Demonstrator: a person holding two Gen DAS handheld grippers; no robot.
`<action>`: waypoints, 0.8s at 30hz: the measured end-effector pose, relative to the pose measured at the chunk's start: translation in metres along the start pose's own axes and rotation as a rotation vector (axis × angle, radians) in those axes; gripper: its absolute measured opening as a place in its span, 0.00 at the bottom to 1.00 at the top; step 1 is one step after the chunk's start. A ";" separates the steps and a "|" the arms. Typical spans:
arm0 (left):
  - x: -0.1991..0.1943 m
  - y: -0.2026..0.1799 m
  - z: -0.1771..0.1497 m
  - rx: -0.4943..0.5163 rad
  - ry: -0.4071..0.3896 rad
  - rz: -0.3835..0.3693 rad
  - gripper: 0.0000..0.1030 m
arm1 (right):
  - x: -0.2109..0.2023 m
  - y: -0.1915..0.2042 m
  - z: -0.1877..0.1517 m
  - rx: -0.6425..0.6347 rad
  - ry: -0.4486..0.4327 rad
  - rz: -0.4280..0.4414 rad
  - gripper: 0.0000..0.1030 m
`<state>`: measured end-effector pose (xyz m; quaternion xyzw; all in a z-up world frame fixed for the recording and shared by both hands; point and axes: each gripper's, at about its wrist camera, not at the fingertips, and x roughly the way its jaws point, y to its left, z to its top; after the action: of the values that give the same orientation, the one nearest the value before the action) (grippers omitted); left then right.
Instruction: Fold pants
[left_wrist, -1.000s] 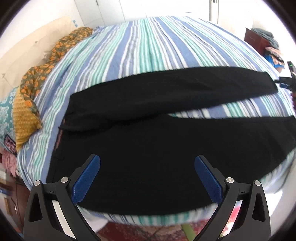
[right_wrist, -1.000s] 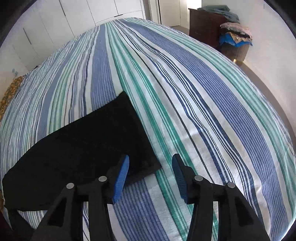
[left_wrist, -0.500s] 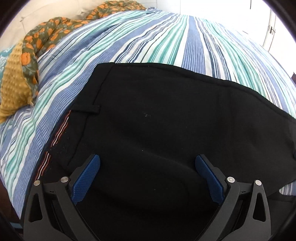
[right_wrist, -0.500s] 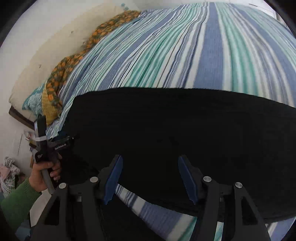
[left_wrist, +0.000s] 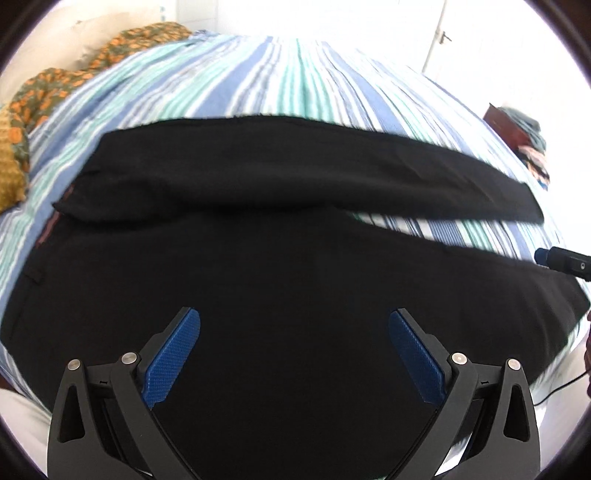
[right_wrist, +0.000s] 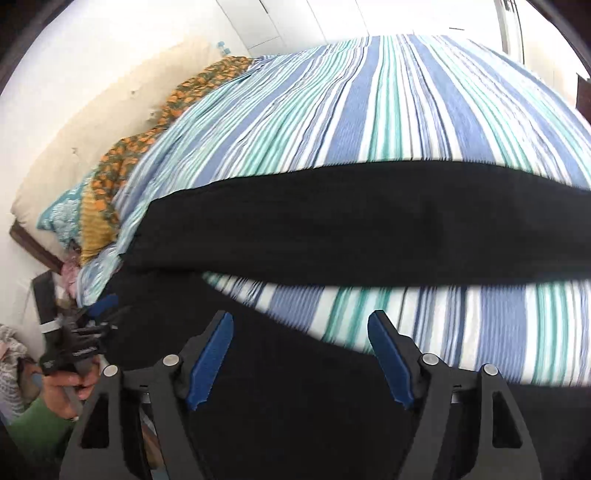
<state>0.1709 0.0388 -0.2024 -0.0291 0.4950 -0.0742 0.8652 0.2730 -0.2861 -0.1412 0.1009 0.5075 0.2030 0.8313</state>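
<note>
Black pants (left_wrist: 280, 266) lie spread flat on the striped bed (left_wrist: 295, 77), waistband at the left, two legs running right with a strip of sheet between them. My left gripper (left_wrist: 294, 354) is open and empty above the near leg close to the seat. My right gripper (right_wrist: 301, 356) is open and empty above the near leg (right_wrist: 295, 387), with the far leg (right_wrist: 351, 221) beyond it. The right gripper's tip shows at the right edge of the left wrist view (left_wrist: 561, 260). The left gripper, held by a hand in a green sleeve, shows in the right wrist view (right_wrist: 74, 343).
An orange floral blanket (left_wrist: 85, 70) and a mustard pillow (left_wrist: 9, 166) lie at the bed's head on the left; both also show in the right wrist view (right_wrist: 147, 129). A dark wooden cabinet with piled clothes (left_wrist: 521, 129) stands far right. Bed edge is just below the near leg.
Both grippers have pulled back from the far leg toward the near edge; the views now take in both legs. The pants lie as before. Both grippers stay open.
</note>
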 end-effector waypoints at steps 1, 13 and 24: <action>0.007 -0.010 -0.008 0.027 0.033 0.000 0.99 | -0.004 0.001 -0.020 0.018 0.017 0.023 0.75; -0.023 0.013 0.029 0.008 -0.108 0.101 0.99 | -0.008 -0.001 -0.094 0.231 0.003 -0.038 0.75; 0.042 0.163 0.050 -0.270 -0.072 0.284 0.99 | 0.057 0.073 0.075 -0.079 -0.024 0.080 0.81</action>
<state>0.2514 0.1917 -0.2329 -0.0773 0.4681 0.1166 0.8725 0.3448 -0.1923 -0.1248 0.0907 0.4845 0.2545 0.8320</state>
